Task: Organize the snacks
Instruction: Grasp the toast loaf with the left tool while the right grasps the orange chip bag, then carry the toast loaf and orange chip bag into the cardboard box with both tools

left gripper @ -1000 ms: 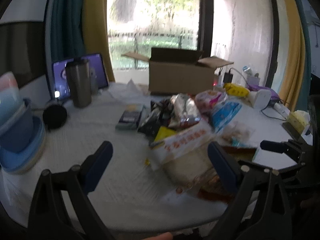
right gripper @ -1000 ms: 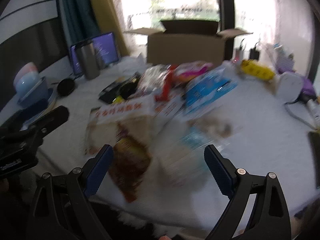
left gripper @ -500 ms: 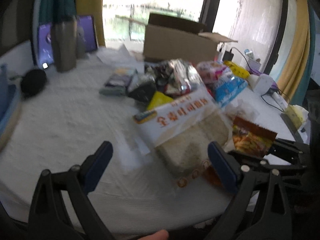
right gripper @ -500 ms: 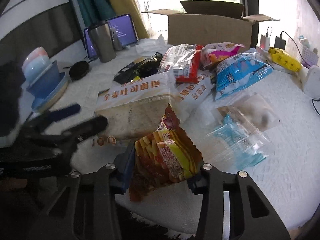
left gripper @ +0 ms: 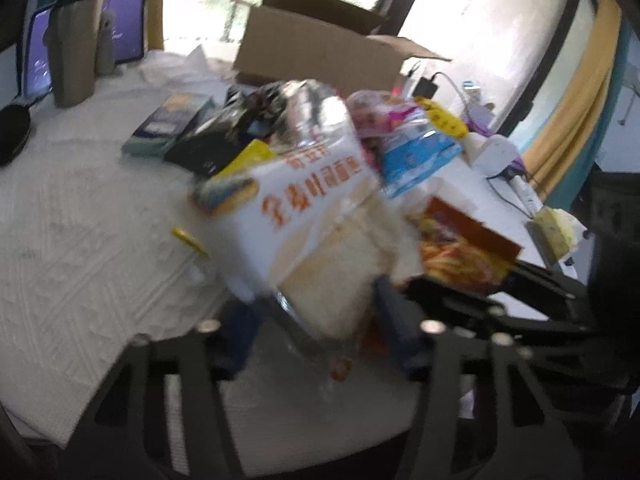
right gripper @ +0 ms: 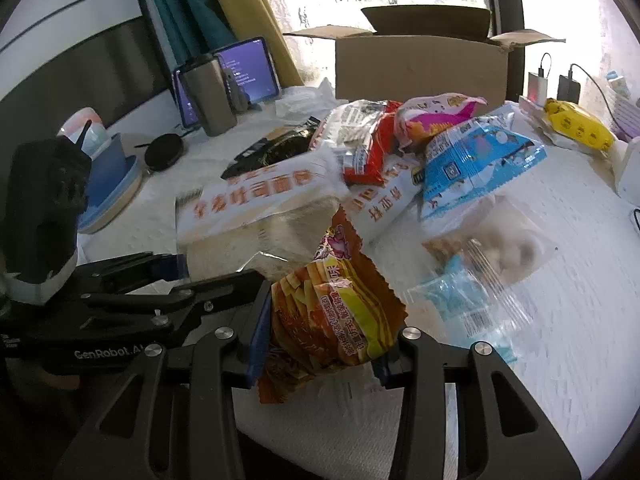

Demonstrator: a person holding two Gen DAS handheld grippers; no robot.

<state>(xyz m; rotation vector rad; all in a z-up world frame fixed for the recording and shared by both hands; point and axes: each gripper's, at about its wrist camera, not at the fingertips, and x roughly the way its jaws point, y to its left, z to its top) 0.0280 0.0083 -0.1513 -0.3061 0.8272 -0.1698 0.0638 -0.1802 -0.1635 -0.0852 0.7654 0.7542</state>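
A big bread bag (left gripper: 316, 220) with orange lettering lies at the near edge of the snack pile. Its clear near end sits between the blue pads of my left gripper (left gripper: 320, 332), whose jaws are closing and press on it from both sides. The picture there is blurred. The right wrist view shows the same bread bag (right gripper: 260, 204) with the left gripper (right gripper: 192, 276) reaching in from the left. My right gripper (right gripper: 320, 352) is shut on an orange and yellow chips bag (right gripper: 340, 300), held upright just above the white tablecloth (right gripper: 580, 320).
Behind the pile stands an open cardboard box (right gripper: 420, 64). Other snacks lie in the pile: a blue bag (right gripper: 480, 160), a red bag (right gripper: 368, 148), a pink bag (right gripper: 436, 112) and a clear cookie bag (right gripper: 500, 248). A steel tumbler (right gripper: 210, 96), a tablet (right gripper: 248, 68) and stacked blue bowls (right gripper: 108, 184) are at the left.
The right gripper closed on the chips bag and lifted it off the cloth. The left gripper dipped forward to the bread bag and its wide jaws narrowed around the bag's near end.
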